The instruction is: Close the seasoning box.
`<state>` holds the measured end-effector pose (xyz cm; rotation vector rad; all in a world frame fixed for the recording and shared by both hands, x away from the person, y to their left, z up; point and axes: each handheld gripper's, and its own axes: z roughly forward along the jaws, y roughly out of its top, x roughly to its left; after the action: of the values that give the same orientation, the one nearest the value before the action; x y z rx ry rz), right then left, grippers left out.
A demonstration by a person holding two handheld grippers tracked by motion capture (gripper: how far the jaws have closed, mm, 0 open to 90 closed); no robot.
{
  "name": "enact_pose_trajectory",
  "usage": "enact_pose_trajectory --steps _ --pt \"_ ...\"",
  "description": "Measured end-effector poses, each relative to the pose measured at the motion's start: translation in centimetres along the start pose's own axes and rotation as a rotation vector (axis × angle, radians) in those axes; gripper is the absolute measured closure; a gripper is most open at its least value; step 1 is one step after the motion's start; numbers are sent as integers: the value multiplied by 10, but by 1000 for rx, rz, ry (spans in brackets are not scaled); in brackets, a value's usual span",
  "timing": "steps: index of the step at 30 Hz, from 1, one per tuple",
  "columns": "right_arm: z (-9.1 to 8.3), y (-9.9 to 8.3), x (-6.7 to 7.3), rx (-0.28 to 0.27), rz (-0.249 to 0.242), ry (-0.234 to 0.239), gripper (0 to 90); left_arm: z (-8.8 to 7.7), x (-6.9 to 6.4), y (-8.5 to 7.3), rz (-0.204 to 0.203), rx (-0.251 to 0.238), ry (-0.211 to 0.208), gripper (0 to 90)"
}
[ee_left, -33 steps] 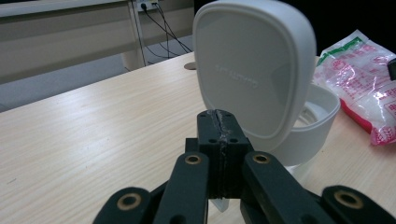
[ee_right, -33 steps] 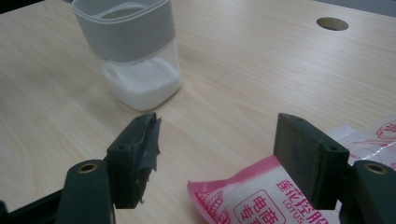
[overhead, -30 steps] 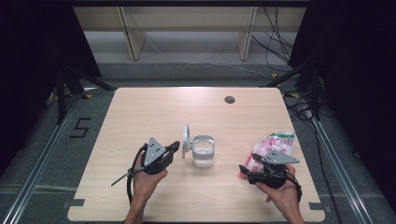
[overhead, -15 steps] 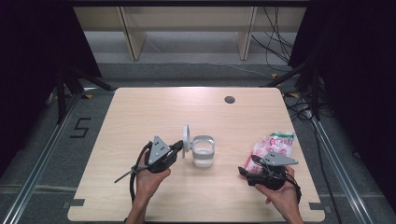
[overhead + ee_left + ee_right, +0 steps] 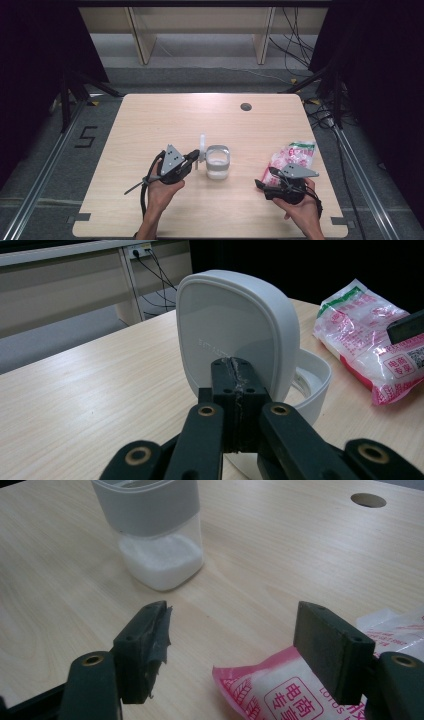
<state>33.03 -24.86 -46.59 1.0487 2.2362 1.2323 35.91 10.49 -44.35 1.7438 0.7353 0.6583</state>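
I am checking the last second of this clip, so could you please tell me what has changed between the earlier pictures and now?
The left gripper has edged slightly right toward the container, its fingers shut by the upright white lid. The lid was already up earlier. The right gripper stays put, fingers open, beside the pink bag. Container and bag have not moved.

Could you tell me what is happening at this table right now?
A person works with two hand-held tongs. The left tongs are shut against the raised white lid of a clear container partly filled with white powder. The right tongs stand open just above a pink-and-white bag lying on the wooden table, not gripping it.
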Motion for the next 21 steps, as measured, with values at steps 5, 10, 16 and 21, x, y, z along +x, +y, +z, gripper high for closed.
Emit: enact_pose_trajectory --steps 5,10,16,21 --pt "-1 0 2 4 22 2 312 2 -2 0 -2 -12 -12 891" --pt "0 0 1 -3 -3 -2 312 1 -3 2 2 -12 -13 891" --pt "1 0 1 -5 -5 -1 312 3 -6 4 3 -14 -19 891" --pt "1 -1 4 1 17 4 312 5 -10 6 15 -11 -29 891"
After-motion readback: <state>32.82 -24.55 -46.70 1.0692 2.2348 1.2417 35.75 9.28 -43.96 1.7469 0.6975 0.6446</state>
